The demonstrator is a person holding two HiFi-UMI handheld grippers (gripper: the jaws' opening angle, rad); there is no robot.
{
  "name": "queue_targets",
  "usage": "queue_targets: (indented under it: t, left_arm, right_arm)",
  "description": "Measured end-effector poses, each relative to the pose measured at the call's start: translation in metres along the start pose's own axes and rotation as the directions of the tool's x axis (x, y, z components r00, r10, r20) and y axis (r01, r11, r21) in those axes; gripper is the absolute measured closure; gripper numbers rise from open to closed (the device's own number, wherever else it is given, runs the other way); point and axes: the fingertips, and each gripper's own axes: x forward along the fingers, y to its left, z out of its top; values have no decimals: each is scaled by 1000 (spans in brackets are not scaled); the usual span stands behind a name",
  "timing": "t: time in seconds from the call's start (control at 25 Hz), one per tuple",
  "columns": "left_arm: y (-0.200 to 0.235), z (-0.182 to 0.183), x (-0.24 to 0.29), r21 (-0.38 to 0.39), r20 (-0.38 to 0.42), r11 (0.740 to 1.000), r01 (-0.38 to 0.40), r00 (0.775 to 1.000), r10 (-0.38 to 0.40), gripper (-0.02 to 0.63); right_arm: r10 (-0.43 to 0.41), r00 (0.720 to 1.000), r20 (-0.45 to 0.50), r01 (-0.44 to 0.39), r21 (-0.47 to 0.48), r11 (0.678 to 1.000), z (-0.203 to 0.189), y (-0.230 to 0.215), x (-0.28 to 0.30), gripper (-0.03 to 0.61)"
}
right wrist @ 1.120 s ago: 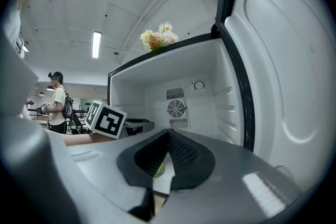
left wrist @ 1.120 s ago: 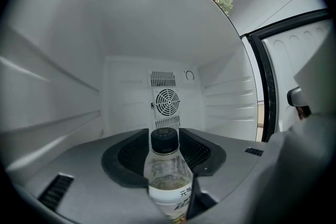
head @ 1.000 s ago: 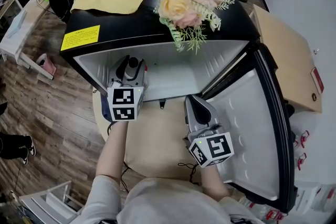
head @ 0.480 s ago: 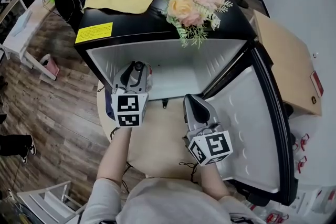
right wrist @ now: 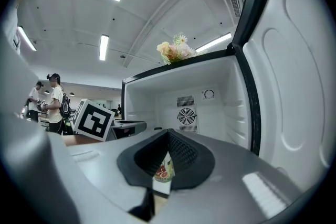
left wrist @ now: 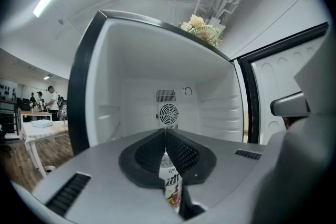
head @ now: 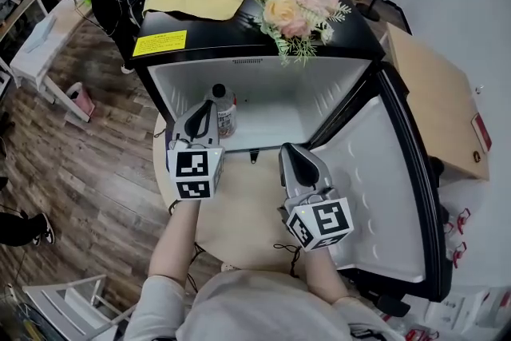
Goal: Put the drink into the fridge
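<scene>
On the black fridge (head: 247,60), a yellow cloth (head: 196,0) lies toward the left rear corner of the top. A yellow sticker (head: 160,42) sits at the top's front left corner. A bunch of flowers (head: 297,0) lies across the middle of the top and hangs over its front edge.

The fridge is open. The drink (head: 224,109), a small bottle with a printed label, stands upright on the fridge floor near its left front corner.

The left hand-held gripper (head: 202,109) is held over the left edge of the round wooden surface (head: 247,204) in front of the fridge, and its tip reaches the fridge opening just beside the drink. Its jaws are together with nothing clamped. In the left gripper view the drink's label shows through the thin slit between them, standing beyond the jaws.

The right hand-held gripper (head: 289,153) is held above the surface's right edge and points into the fridge. Its jaws are likewise together and empty.

The door (head: 383,196) stands swung wide to the right. A cardboard box (head: 439,100) lies beyond it.
</scene>
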Motion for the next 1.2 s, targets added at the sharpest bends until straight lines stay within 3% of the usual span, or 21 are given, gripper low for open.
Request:
queue_targets:
  t: [0.64, 1.2]
  left_arm:
    - [1, 22, -99, -43, 64, 999, -10, 998, 13, 606]
    - [-2, 31, -184, -94, 130, 995, -33, 990, 45, 604]
  right_arm:
    - [46, 999, 13, -45, -43, 998, 10, 36, -20, 569]
    - [35, 999, 32, -33, -59, 998, 16, 59, -61, 568]
